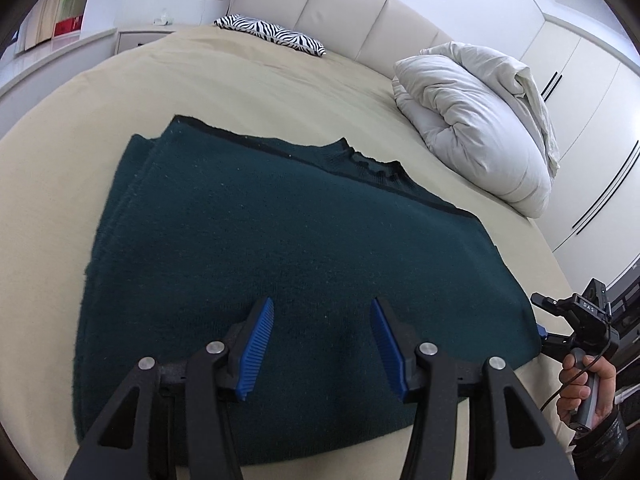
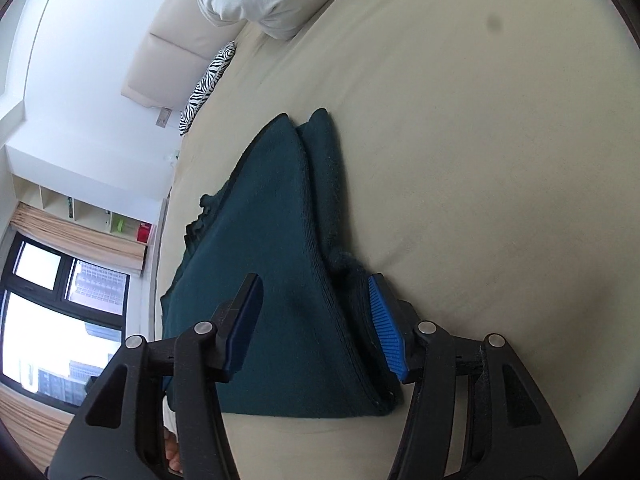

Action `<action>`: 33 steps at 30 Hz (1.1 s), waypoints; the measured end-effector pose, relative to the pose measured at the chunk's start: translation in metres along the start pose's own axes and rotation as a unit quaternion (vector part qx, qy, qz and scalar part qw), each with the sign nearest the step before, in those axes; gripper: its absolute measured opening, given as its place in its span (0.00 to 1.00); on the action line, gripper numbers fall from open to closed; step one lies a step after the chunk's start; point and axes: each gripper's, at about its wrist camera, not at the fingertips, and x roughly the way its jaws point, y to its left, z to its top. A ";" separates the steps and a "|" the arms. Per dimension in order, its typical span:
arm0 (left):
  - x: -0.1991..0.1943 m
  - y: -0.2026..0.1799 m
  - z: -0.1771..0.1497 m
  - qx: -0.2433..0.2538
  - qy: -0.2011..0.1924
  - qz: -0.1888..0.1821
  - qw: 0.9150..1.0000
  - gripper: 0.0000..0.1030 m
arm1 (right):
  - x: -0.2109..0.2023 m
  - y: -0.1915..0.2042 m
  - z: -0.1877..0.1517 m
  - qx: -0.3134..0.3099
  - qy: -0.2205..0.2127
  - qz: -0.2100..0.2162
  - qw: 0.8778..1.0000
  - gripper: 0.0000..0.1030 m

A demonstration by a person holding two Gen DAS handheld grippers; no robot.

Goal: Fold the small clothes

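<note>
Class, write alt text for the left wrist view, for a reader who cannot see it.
A dark green sweater lies folded flat on a beige bed, seen between the open blue-padded jaws of the left gripper, which holds nothing. At the right edge a hand holds the right gripper at the sweater's corner. Behind lie a bundled white duvet and a zebra-print pillow.
</note>
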 end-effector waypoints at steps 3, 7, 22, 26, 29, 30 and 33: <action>0.005 0.005 0.001 -0.009 0.004 0.000 1.000 0.53 | 0.003 0.001 0.005 0.007 0.010 -0.001 1.000 0.52; 0.007 0.010 -0.002 -0.015 0.005 -0.008 1.000 0.52 | 0.022 0.009 0.010 0.013 0.040 0.010 0.999 0.50; 0.014 0.014 -0.006 -0.012 0.013 -0.015 1.000 0.51 | 0.049 0.005 0.005 0.040 0.064 0.024 0.997 0.15; 0.015 0.016 -0.005 -0.015 0.013 -0.022 1.000 0.51 | 0.052 0.004 0.004 0.046 0.058 0.029 0.997 0.12; 0.015 0.018 -0.005 -0.017 0.012 -0.025 0.999 0.51 | 0.054 0.008 0.003 0.043 0.051 0.021 0.998 0.11; 0.015 0.018 -0.004 -0.018 0.012 -0.026 0.999 0.51 | 0.054 0.010 0.002 0.039 0.048 0.015 0.998 0.11; 0.015 0.020 -0.004 -0.023 0.012 -0.032 0.999 0.51 | 0.053 0.019 0.001 0.026 0.035 -0.002 0.999 0.10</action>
